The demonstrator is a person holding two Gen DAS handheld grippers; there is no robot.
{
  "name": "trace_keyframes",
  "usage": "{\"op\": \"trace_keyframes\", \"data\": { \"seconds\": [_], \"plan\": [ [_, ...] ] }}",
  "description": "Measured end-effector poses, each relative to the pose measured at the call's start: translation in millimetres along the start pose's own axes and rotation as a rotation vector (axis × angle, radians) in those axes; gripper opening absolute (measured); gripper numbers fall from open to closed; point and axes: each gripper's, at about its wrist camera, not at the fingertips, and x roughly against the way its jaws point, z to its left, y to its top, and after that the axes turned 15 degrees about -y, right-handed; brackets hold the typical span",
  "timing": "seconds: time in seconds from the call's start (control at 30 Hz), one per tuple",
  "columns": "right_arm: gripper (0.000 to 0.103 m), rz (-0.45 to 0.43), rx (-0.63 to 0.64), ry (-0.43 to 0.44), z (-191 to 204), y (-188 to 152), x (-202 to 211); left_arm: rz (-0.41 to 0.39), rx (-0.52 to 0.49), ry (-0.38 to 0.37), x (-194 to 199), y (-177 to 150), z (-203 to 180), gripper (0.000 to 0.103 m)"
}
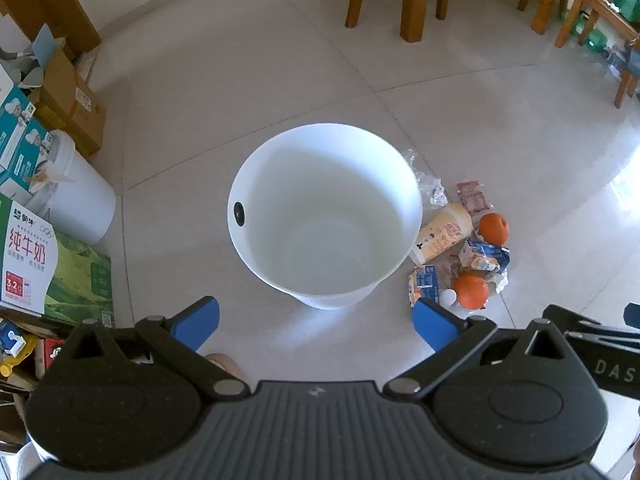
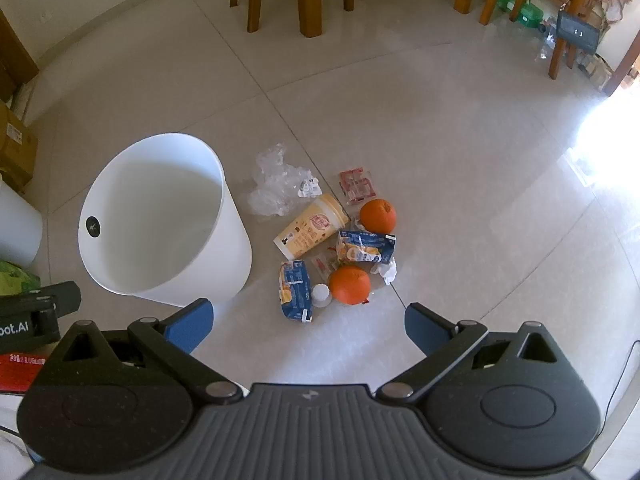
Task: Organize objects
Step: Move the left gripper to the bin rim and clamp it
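Both grippers point steeply down at a tiled floor, jaws spread wide and holding nothing. Just ahead of the left gripper (image 1: 316, 326) stands an empty white bucket (image 1: 256, 184). Ahead of the right gripper (image 2: 309, 326) lies a litter pile: two oranges (image 2: 349, 285), a yellow cup (image 2: 310, 226), blue cartons (image 2: 295, 290) and crumpled plastic (image 2: 274, 184), right of the bucket.

White bin (image 2: 160, 220) upright, empty; litter pile (image 2: 332, 240) just beside, on floor.
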Motion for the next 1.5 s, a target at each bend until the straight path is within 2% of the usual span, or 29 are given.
{"op": "trace_keyframes", "data": {
  "seconds": [0.93, 1.2, 1.5],
  "plan": [
    [0.103, 0.003, -0.014, -0.006, 7.3, 11.3, -9.1, -0.04, -0.015, -0.028, -24.1, 15.6, 10.3, 0.102],
    [0.103, 0.011, -0.002, -0.018, 11.3, 18.2, -19.6, -0.054, 0.005, -0.068, -38.3, 20.4, 19.6, 0.102],
    [0.103, -0.003, 0.0, -0.015, 18.3, 22.8, -37.0, -0.095, 0.012, -0.047, -52.6, 30.7, 38.0, 0.102]
  ]
}}
